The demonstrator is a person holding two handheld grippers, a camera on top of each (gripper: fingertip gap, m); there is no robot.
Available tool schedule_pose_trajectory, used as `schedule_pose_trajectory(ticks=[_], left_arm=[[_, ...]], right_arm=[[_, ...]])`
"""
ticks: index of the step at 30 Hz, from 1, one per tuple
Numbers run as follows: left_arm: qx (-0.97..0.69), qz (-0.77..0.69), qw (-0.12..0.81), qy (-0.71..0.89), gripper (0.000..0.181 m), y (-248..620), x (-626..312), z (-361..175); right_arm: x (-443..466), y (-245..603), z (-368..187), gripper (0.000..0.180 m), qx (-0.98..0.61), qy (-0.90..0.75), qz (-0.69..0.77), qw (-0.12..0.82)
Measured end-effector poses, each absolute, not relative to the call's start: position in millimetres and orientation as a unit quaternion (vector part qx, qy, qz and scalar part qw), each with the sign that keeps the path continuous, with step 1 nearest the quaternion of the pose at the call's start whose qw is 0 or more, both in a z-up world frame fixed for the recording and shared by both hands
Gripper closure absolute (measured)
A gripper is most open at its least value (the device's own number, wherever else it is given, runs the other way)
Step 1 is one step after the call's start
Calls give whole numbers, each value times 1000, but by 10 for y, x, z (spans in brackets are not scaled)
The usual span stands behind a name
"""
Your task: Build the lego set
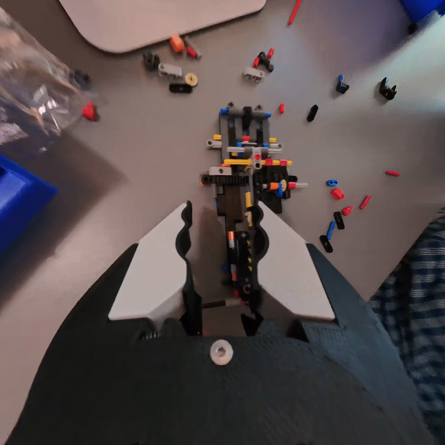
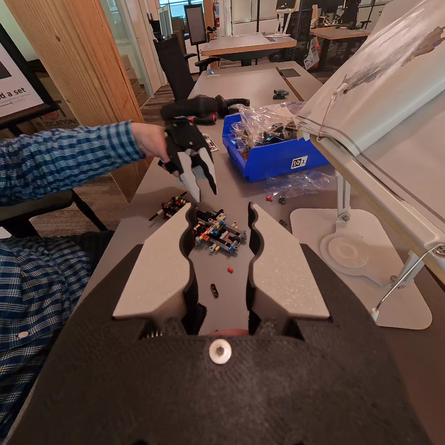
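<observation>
A partly built lego model [image 1: 250,166] of black, grey, yellow, red and blue technic parts lies flat on the grey table. In the left wrist view my left gripper [image 1: 224,207] is open and hovers above the model's near end, which shows between its fingers. In the right wrist view the model [image 2: 216,231] lies beyond my right gripper [image 2: 220,207], which is open and empty above the table. The left gripper [image 2: 206,195], held by a hand in a blue plaid sleeve, points down over the model's left end.
Loose small parts lie scattered around the model [image 1: 337,192], [image 1: 178,72]; a red pin [image 2: 230,269] and a black piece [image 2: 214,290] lie between my right fingers. A blue bin [image 2: 272,154] with plastic bags stands behind. An instruction booklet [image 2: 361,84] rests on a white stand [image 2: 349,252] at right. My hands' fingertips stand some 25 cm from each other. The red pin [image 2: 230,269] sits 15 cm or so from the ends of my left fingers. Seen from the left wrist view [image 1: 278,110] as well.
</observation>
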State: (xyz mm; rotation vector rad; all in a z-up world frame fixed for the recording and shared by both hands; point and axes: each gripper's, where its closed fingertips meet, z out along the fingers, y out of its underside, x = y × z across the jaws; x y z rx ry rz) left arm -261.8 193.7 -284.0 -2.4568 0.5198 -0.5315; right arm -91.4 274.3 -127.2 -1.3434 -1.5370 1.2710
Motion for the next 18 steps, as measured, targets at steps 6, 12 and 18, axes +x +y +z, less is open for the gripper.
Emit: schedule_pose_trajectory(ticks=[6, 12, 18], left_arm=[[-900, 19, 276, 337, 141, 1693, -2308, -2881], [-908, 28, 211, 361, 140, 1654, -2200, -3143], [-885, 37, 193, 422, 145, 1649, -2156, -3216]], right_arm=[[-921, 2760, -1323, 140, -525, -604, 479, 362], [-916, 2728, -1300, 140, -520, -608, 476, 364], [-849, 2766, -1207, 139, -519, -602, 474, 377]])
